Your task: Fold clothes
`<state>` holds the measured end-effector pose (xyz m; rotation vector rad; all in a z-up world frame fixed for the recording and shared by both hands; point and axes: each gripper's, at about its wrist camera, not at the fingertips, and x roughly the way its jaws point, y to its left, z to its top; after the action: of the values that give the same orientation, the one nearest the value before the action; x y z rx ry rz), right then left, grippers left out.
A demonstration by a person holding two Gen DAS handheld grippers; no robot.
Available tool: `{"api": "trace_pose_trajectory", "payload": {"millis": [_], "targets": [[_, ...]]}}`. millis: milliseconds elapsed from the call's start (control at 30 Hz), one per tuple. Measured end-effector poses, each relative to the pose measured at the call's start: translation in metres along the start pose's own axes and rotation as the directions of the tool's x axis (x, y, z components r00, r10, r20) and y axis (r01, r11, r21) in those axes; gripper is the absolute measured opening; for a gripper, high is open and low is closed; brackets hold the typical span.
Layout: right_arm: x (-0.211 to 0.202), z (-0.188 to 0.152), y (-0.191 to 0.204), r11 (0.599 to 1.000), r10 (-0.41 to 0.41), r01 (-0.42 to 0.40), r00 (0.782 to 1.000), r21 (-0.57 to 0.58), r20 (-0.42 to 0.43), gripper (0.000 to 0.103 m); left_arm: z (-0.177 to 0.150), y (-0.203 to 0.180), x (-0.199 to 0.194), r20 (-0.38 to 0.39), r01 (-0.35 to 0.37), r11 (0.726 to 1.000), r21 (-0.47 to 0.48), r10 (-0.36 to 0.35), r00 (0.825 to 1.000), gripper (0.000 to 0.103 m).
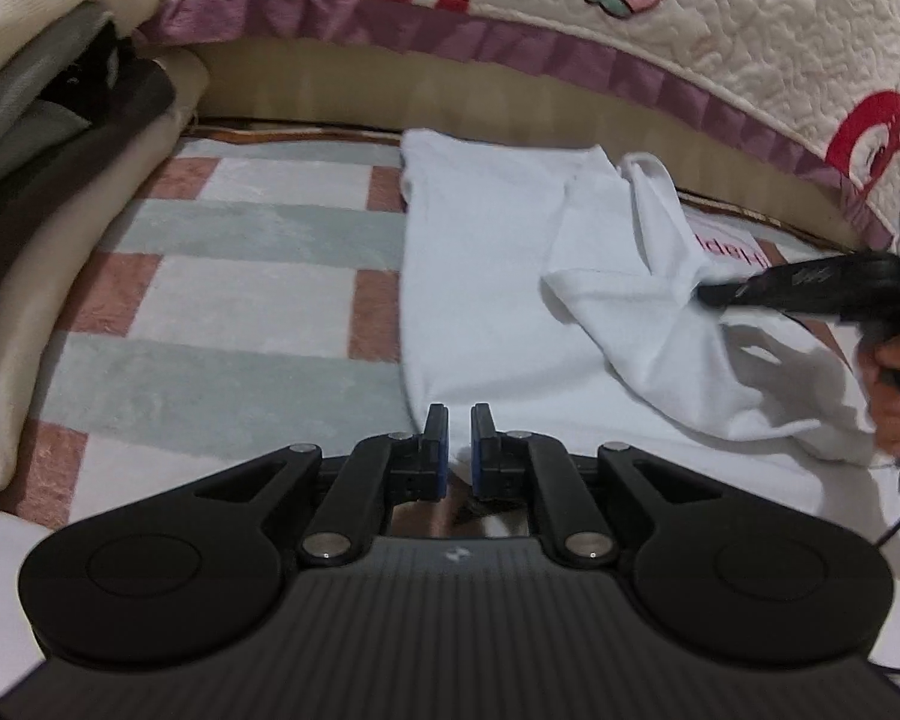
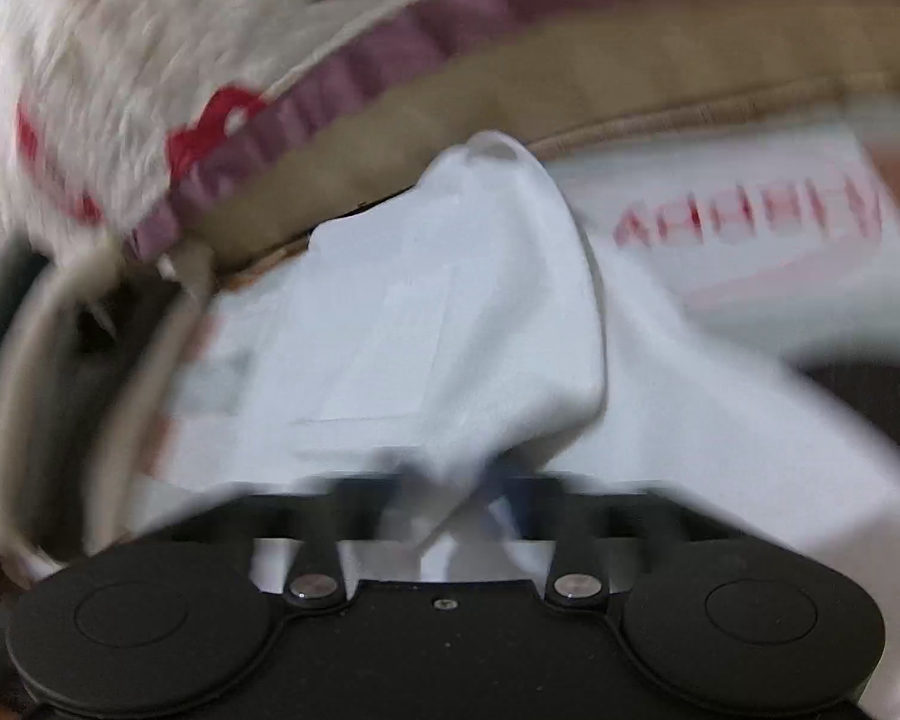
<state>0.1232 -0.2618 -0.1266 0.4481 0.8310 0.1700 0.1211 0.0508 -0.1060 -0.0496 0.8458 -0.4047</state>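
White shirt in right gripper

You are looking at a white T-shirt of soft, matt knit cloth, creasing easily, lying on a plush checked blanket with a short velvety nap. Behind it the quilt is showing puckered stitched cotton with a satiny purple trim. Your left hand-held gripper is showing matt black plastic with a ribbed body, shiny metal pivot pins and blue rubbery pads.
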Motion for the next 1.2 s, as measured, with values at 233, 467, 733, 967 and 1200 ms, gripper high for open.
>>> {"api": "trace_pose_trajectory", "payload": {"millis": [233,467,733,967,1200], "targets": [[-0.105,0.066,-0.012,0.882,-0.149,0.291,0.918,-0.37,0.368,0.008,0.02,0.015,0.007,0.009,0.007,1.0,0.031,-0.007,1.0,0.007],[-0.098,0.134,-0.103,0.779,-0.387,0.521,0.837,-0.35,0.386,0.006,0.062,0.015,0.048,0.007,0.012,0.995,0.096,-0.013,1.0,0.017],[-0.054,0.163,-0.186,0.879,-0.427,0.456,0.883,-0.137,0.195,0.007,0.127,0.014,0.124,-0.014,0.135,0.99,-0.04,-0.135,0.991,0.037],[-0.046,0.159,-0.223,0.928,-0.372,0.371,0.916,0.036,0.152,0.01,0.153,-0.028,0.185,-0.011,0.045,0.999,0.008,-0.045,0.999,0.053],[-0.063,0.149,-0.259,0.976,-0.139,0.1,0.97,0.194,0.198,0.01,0.164,-0.045,0.211,-0.019,0.001,0.997,0.075,0.0,1.0,0.004]]}}
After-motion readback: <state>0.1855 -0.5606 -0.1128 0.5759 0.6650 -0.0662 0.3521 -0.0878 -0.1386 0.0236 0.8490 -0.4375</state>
